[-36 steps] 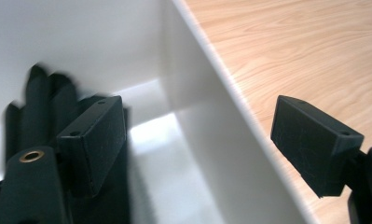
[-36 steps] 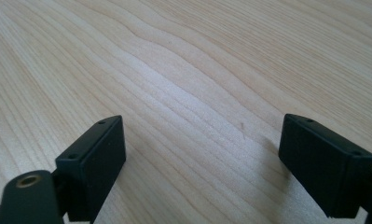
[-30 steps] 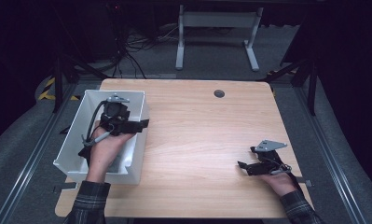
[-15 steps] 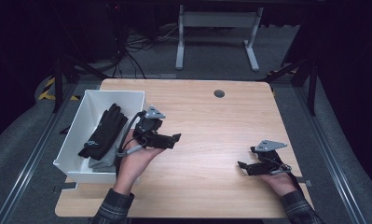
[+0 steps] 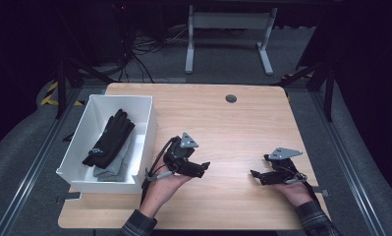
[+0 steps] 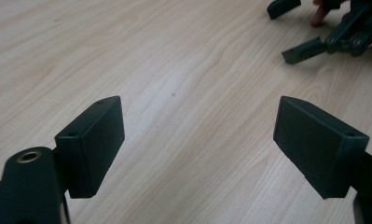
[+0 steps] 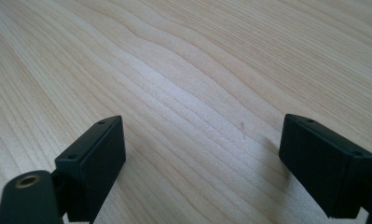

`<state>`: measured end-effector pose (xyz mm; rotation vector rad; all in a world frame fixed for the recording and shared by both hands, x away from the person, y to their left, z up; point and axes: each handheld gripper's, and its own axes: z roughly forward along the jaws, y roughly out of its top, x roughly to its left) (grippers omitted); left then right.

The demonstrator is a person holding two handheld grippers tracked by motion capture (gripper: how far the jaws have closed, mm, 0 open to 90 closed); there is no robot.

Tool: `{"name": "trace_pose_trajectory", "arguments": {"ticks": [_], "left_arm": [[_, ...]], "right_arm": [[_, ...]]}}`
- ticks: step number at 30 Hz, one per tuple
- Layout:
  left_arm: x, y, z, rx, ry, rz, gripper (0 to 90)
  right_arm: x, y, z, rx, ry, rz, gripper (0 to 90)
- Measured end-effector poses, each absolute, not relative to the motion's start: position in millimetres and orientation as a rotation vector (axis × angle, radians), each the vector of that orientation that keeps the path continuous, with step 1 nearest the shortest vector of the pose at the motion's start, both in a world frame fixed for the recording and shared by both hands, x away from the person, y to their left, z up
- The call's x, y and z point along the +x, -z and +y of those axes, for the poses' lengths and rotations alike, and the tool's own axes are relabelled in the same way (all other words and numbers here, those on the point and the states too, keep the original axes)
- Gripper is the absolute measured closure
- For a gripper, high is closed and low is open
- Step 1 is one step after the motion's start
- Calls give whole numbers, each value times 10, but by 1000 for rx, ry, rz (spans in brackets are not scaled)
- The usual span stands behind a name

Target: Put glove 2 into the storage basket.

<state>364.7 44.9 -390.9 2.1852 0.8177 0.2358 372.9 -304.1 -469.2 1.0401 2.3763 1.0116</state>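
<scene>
Gloves (image 5: 110,137) lie stacked in the white bin (image 5: 143,105) at the table's (image 5: 242,123) left edge, a black one on top of a grey one (image 5: 112,164), their long axis running from the bin's near-left corner toward its far-right corner, black fingers pointing to the far wall. Just right of the bin, your left gripper (image 5: 199,168) sits low over bare wood, jaws spread wide with nothing between them, as its own view confirms. Farther right of the bin, near the table's front-right corner, your right gripper (image 5: 257,175) rests on the wood, jaws likewise spread and empty, tips aimed back toward the bin. Judged from this, the stowing step looks finished: both gloves are inside and neither gripper carries anything. Your next move calls for little more than parking the left gripper flat on the table, clear of the bin's right wall, so its cable does not snag the rim.
</scene>
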Motion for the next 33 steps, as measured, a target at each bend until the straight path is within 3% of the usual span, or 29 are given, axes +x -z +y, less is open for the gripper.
{"name": "trace_pose_trajectory", "arguments": {"ticks": [15,25,33], "left_arm": [[3589,4462,360,2285,-275,752,141],[3628,4704,322,2352,-266,748,19],[3642,4746,391,2331,-233,681,0]], "right_arm": [[3701,4694,-3056,1043,-1014,2372,149],[3629,4694,-3083,1054,-1012,2366,149],[3626,4694,-3085,1053,-1013,2368,149]]}}
